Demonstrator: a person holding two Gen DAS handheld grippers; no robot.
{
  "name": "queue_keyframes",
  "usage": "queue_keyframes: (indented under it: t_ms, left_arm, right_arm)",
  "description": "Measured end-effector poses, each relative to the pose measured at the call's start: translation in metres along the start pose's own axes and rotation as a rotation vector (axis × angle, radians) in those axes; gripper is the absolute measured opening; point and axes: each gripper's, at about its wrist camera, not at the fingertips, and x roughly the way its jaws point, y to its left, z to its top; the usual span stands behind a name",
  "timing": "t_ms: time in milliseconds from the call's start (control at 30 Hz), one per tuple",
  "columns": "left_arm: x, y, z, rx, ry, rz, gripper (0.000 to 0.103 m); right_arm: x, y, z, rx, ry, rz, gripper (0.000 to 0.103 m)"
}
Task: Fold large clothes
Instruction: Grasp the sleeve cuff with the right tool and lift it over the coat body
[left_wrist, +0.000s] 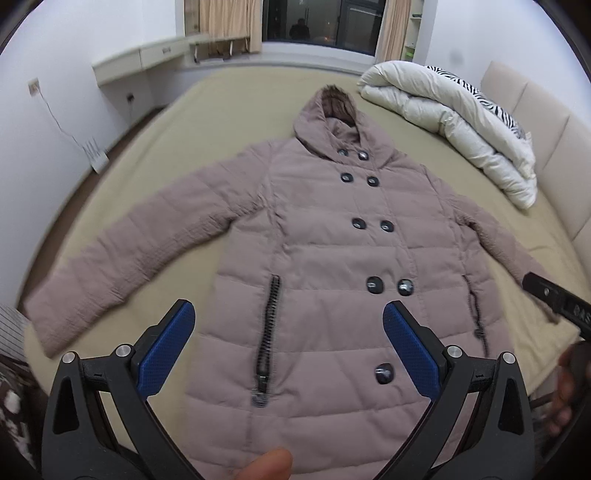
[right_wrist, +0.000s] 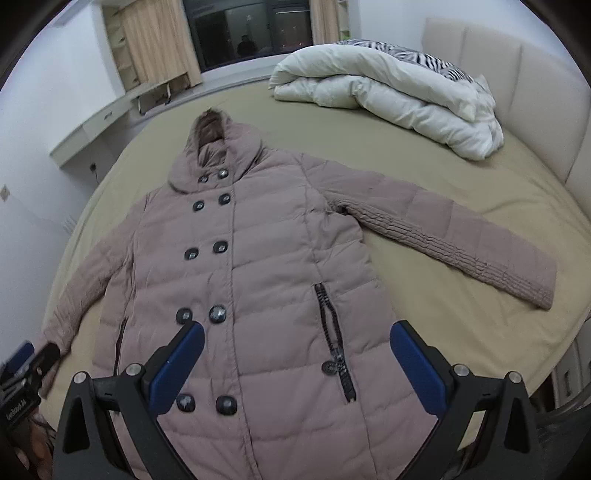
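Mauve quilted padding covers the hooded coat (left_wrist: 332, 258), which lies face up and flat on the olive bed sheet (right_wrist: 443, 184), sleeves spread toward both side edges with bare sheet beyond the cuffs. A puffy white duvet (right_wrist: 388, 99) is bundled by the headboard. The left gripper (left_wrist: 288, 343) and right gripper (right_wrist: 295, 365) hover over the hem, jaws spread wide, holding nothing.

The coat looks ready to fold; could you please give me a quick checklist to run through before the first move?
1. Coat spread flat, front up on the bed: ok.
2. Both sleeves spread outward: ok.
3. Left gripper jaws open, holding nothing: ok.
4. Right gripper jaws open, holding nothing: ok.
5. Duvet apart from the coat: ok.
6. Hem lying straight: cannot tell, hidden behind the grippers.
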Motion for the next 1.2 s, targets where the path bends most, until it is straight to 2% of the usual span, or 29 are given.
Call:
queue_keyframes:
  t_ms: [100,133,200,267,300,400,467,533,567,633,667,733,833,933,1033,1100,1200]
  left_arm:
    - [0.027,0.009,0.005,-0.063,0.054,-0.079,0.103]
    - [0.034,0.011,0.006,-0.078,0.05,-0.099,0.103]
    - [0.045,0.013,0.008,-0.085,0.01,-0.102,0.103]
    - [0.055,0.012,0.011,-0.083,-0.021,-0.1,0.103]
    - [0.061,0.011,0.014,-0.082,-0.007,-0.094,0.103]
    - [0.081,0.014,0.022,-0.13,0.073,-0.132,0.103]
    - [0.086,0.018,0.028,-0.165,0.041,-0.142,0.103]
    - [0.092,0.019,0.033,-0.17,0.036,-0.142,0.103]
    - [0.095,0.018,0.035,-0.173,0.045,-0.162,0.103]
    - [0.101,0.018,0.039,-0.183,0.054,-0.193,0.102]
    - [0.101,0.018,0.039,-0.186,0.05,-0.203,0.101]
    - [0.104,0.017,0.043,-0.194,0.047,-0.225,0.096]
    - [0.111,0.018,0.047,-0.22,0.05,-0.266,0.093]
    - [0.118,0.024,0.051,-0.267,0.046,-0.308,0.093]
    - [0.121,0.032,0.058,-0.306,0.031,-0.338,0.093]
    - [0.122,0.039,0.063,-0.326,0.022,-0.355,0.093]
    - [0.126,0.052,0.07,-0.379,0.009,-0.395,0.093]
  right_arm:
    - [0.026,-0.088,0.013,0.262,-0.077,0.051,0.101]
    - [0.035,-0.119,0.015,0.359,-0.085,0.052,0.096]
    - [0.056,-0.182,0.011,0.572,-0.065,0.07,0.085]
    - [0.073,-0.242,-0.001,0.79,-0.069,0.123,0.083]
    - [0.079,-0.266,-0.008,0.88,-0.084,0.137,0.083]
    - [0.092,-0.324,-0.034,1.108,-0.143,0.175,0.079]
    - [0.101,-0.352,-0.046,1.216,-0.19,0.205,0.071]
    - [0.108,-0.371,-0.048,1.259,-0.224,0.201,0.057]
    - [0.11,-0.379,-0.044,1.254,-0.236,0.186,0.053]
    - [0.113,-0.39,-0.031,1.223,-0.234,0.132,0.038]
    - [0.115,-0.394,-0.022,1.201,-0.234,0.111,0.035]
    - [0.113,-0.395,-0.004,1.154,-0.232,0.071,0.022]
    - [0.094,-0.362,0.036,0.946,-0.272,-0.004,0.015]
    - [0.079,-0.3,0.088,0.653,-0.311,-0.024,0.013]
    - [0.077,-0.21,0.128,0.311,-0.327,-0.028,0.013]
    - [0.085,-0.144,0.139,0.095,-0.321,-0.017,0.013]
    - [0.107,-0.05,0.129,-0.182,-0.28,0.03,0.013]
